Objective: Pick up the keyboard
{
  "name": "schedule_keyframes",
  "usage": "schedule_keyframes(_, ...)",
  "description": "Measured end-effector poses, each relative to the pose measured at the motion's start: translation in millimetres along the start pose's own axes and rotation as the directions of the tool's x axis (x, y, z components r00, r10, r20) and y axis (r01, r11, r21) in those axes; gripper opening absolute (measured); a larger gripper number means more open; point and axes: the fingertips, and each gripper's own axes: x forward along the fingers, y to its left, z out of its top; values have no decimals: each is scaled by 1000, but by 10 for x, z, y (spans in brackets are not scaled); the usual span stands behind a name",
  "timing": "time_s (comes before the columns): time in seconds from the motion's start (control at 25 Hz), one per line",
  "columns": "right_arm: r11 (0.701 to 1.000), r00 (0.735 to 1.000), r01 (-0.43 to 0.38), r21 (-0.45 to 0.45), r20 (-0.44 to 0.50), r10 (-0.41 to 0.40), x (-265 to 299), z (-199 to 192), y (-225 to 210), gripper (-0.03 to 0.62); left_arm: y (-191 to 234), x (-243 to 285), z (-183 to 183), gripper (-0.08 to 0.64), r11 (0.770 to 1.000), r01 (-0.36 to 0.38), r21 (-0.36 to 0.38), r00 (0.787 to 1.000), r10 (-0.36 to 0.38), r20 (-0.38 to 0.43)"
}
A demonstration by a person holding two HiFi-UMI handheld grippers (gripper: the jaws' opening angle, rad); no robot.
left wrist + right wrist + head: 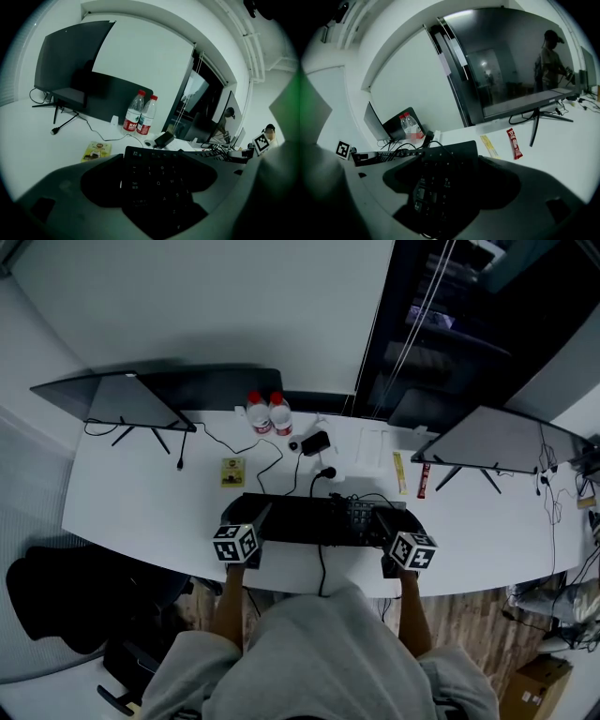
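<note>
Both forearms reach forward, side by side. The left gripper [253, 521] and right gripper [386, 523] each have their jaws pinching one end of the keyboard [314, 519]. Its long axis runs left-right.

Black wired keyboard [314, 519], keys up, running left to right along the near edge of the white desk [141, 512]. Its left end is pinched in the left gripper [257, 518] and its numpad end in the right gripper [383, 522]. Can't tell if it's lifted.
</note>
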Motion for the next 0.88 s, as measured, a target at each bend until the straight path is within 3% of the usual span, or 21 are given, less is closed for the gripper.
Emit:
schedule_keyframes(0.44, 997, 984, 5, -80, 179, 9, -257, 815, 149, 374, -266, -34, 813, 337, 996, 60, 66, 984, -70, 162)
schedule_keyframes(0.88, 988, 932, 11, -151, 359, 45, -643, 1455, 368, 365, -541, -255, 1523, 337, 984, 102, 146, 936, -145, 321)
